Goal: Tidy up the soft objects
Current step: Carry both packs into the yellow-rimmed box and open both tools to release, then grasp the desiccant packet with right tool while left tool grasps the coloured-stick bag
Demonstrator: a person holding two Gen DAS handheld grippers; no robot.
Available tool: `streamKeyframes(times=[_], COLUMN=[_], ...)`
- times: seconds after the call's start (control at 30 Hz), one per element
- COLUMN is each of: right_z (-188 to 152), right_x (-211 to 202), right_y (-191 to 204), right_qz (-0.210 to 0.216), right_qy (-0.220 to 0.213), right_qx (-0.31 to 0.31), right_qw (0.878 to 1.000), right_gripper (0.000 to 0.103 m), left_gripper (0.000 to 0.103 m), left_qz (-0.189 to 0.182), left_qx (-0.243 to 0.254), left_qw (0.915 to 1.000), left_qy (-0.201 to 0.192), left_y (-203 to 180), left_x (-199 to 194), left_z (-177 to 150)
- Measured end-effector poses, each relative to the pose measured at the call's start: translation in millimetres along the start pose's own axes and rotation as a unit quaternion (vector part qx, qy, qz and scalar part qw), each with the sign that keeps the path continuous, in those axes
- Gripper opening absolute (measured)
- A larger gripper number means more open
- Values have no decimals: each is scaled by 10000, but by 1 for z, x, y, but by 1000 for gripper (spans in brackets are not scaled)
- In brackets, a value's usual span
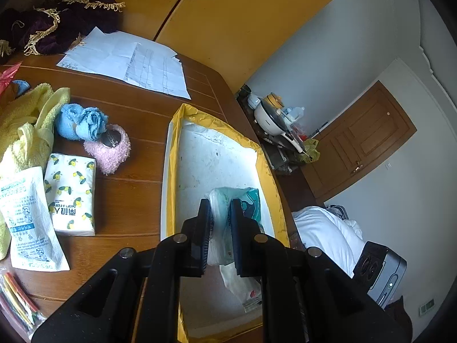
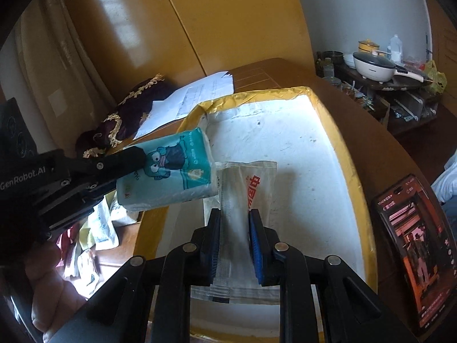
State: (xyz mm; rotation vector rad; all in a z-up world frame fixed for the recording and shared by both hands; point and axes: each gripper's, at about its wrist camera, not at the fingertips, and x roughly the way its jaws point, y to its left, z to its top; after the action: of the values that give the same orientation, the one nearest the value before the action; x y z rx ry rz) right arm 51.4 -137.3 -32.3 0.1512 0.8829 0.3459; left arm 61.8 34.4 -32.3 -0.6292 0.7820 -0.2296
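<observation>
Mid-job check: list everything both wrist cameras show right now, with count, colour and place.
Tissue pack: one, teal cartoon print, in left gripper over the box.
Clear bag: one, red print, between right gripper's fingers.
Foam box: one, white with yellow tape, on table.
Lemon tissue pack: one, white, left of box.
Desiccant packet: one, white.
Towels: yellow, blue.
Pink puff: one, beside blue towel.
Papers: white, far side.
Velvet cloth: dark purple, gold fringe.
Phone: one, screen lit, right of box.
Left gripper: black.
Right gripper: black, blue pads.
</observation>
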Motion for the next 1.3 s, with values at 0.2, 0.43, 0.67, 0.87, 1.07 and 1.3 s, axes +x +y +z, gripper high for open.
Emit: streamKeyframes(times=[0.2,0.43,0.67,0.87,1.07,1.3], right_z=[-1,-3,-4,-6,-11,-30], right_x=[12,10,1,-16,-35,-36], right_y=[-12,-11,-12,2,32,99], right_qz=[-104,-172,-19,103,672,1586], right_qy=[123,63,-92,-383,-617,-426], right_qx=[252,333,497,356,-26,-1044], right_qw=[9996,9993,9987,9986,9958,9809], right_gripper=[20,26,35,47,50,52], left_gripper=[11,11,28,71,71,71], left_qz=[113,364,118,-172,8,902], left_qx=[-77,-62,30,19,120,-37], left_qw=[9998,9985,9981,9992,9998,9924], left_qy=[139,407,597,347,-169,-833], left_y=[-1,3,1,-1,13,57], left_x=[20,37,34,-4,-54,-107], left_z=[-4,-11,-14,-23,-32,-54])
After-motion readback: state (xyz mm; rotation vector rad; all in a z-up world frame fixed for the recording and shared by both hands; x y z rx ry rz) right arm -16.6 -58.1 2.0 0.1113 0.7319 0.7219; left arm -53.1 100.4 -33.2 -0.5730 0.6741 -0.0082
